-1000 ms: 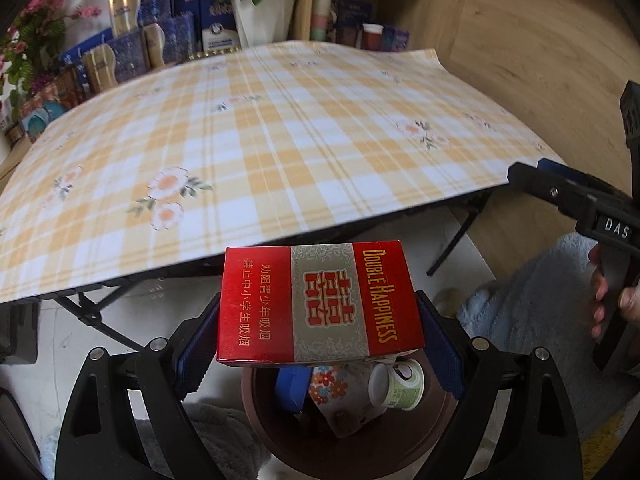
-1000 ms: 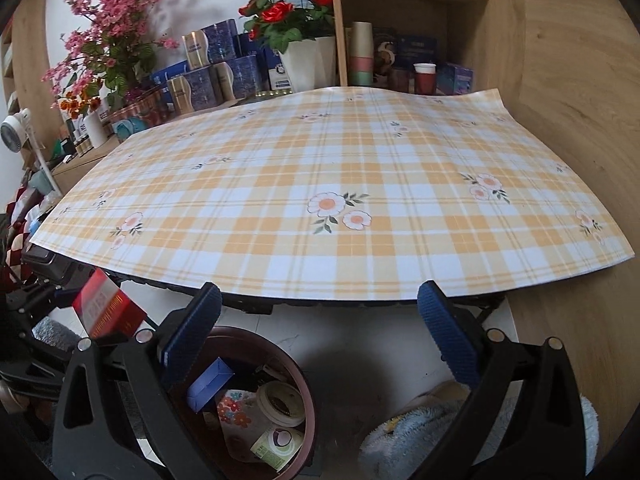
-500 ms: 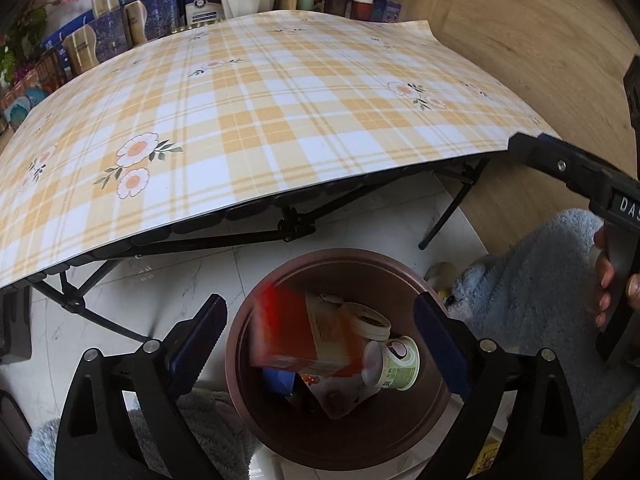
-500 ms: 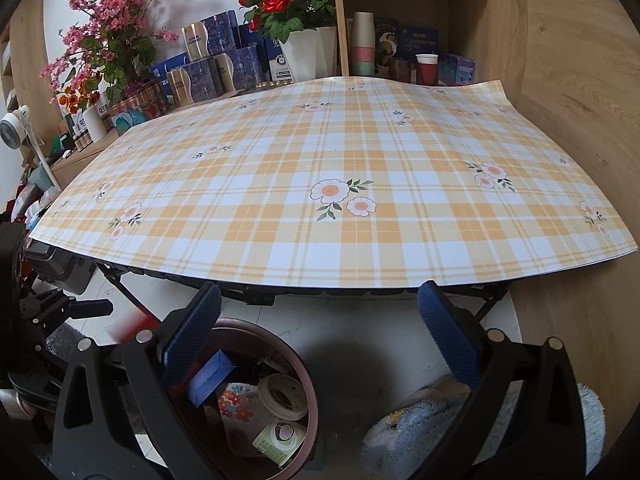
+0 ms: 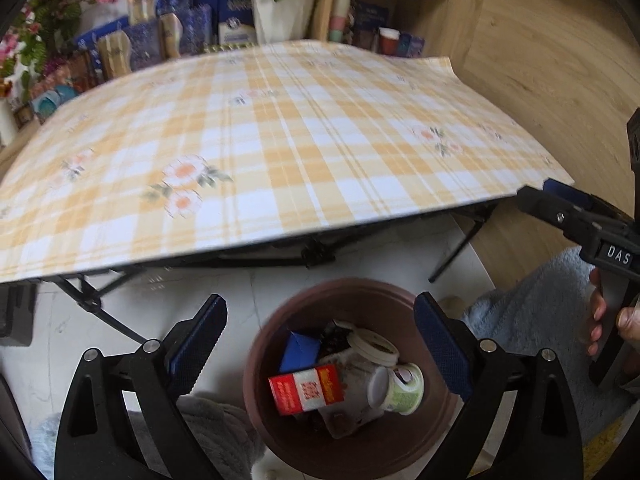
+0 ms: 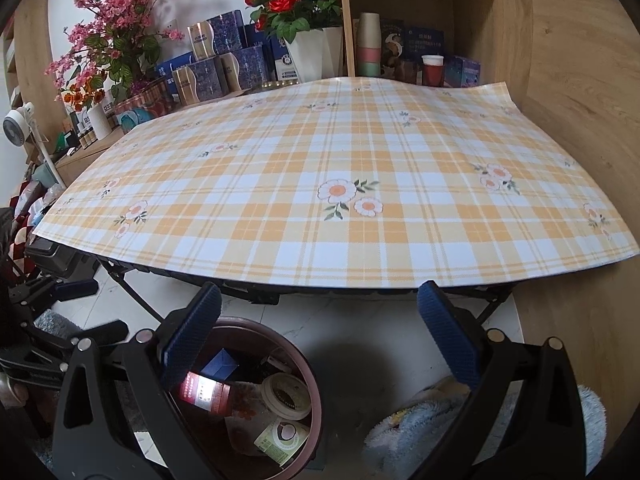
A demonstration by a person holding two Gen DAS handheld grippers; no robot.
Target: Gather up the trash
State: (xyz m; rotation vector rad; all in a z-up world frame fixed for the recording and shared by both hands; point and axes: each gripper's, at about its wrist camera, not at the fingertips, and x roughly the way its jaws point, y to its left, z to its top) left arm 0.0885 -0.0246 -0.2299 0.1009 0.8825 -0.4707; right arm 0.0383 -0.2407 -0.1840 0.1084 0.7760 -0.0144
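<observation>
A red cigarette box (image 5: 306, 389) (image 6: 204, 391) lies inside the brown round bin (image 5: 272, 344) (image 6: 310, 372) on the floor, on top of a blue carton (image 5: 299, 351), a green-labelled cup (image 5: 396, 389) and a floral wrapper. My left gripper (image 5: 320, 344) hangs open above the bin with nothing between its blue pads. My right gripper (image 6: 320, 340) is open and empty too, over the floor just right of the bin. The right tool and the hand holding it (image 5: 608, 320) show at the right edge of the left wrist view.
A folding table with a yellow plaid cloth (image 6: 340, 184) spans the view beyond the bin. Flower vases, boxes and cups line the shelf (image 6: 400, 52) behind it. A pale blue fluffy rug (image 6: 424, 424) lies right of the bin, a wooden wall at right.
The red box was held between the left pads above the bin. It dropped out and now lies in the bin. The right gripper has stayed in place.
</observation>
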